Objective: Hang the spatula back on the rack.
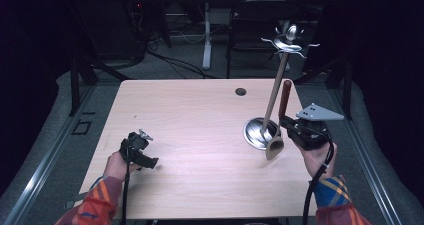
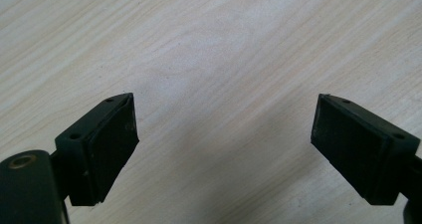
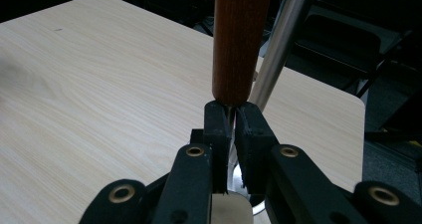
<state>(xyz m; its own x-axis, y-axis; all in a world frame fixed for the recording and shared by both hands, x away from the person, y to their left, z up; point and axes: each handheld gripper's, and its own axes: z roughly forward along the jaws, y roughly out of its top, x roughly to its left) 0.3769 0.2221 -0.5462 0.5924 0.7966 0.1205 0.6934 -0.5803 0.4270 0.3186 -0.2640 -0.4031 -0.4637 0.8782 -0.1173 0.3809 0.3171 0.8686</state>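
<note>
Two tongs are working at the surface (image 1: 200, 120), one idle and one busy. Nearest the person, the left tongs (image 1: 148, 161) are resting low over bare wood at the front left, their jaws spread wide with nothing between them, as the left gripper view (image 2: 224, 144) makes plain. They are probably being parked there to stay out of the way, well apart from the action.

Farther along on the right, the right tongs (image 1: 283, 121) are pinching a spatula (image 1: 280, 122) just below its reddish-brown wooden handle (image 3: 240, 40), with the jaws pressed onto the thin metal neck. The grip is sitting at the neck, probably because the flat metal gives the pads a firm hold while leaving the handle end free.

The spatula is being held almost upright, with its long axis running slightly tilted from vertical. Its handle is pointing up and away from the person, and its pale blade (image 1: 274, 146) is hanging down toward the surface, just in front of the rack's round base.

Just beyond it, a metal rack (image 1: 272, 97) is standing on its shiny base (image 1: 254, 132), with its pole leaning up to hooks (image 1: 289, 46) at the top. The upright hold is likely suiting a move toward or away from those hooks, though which one cannot be told.
</note>
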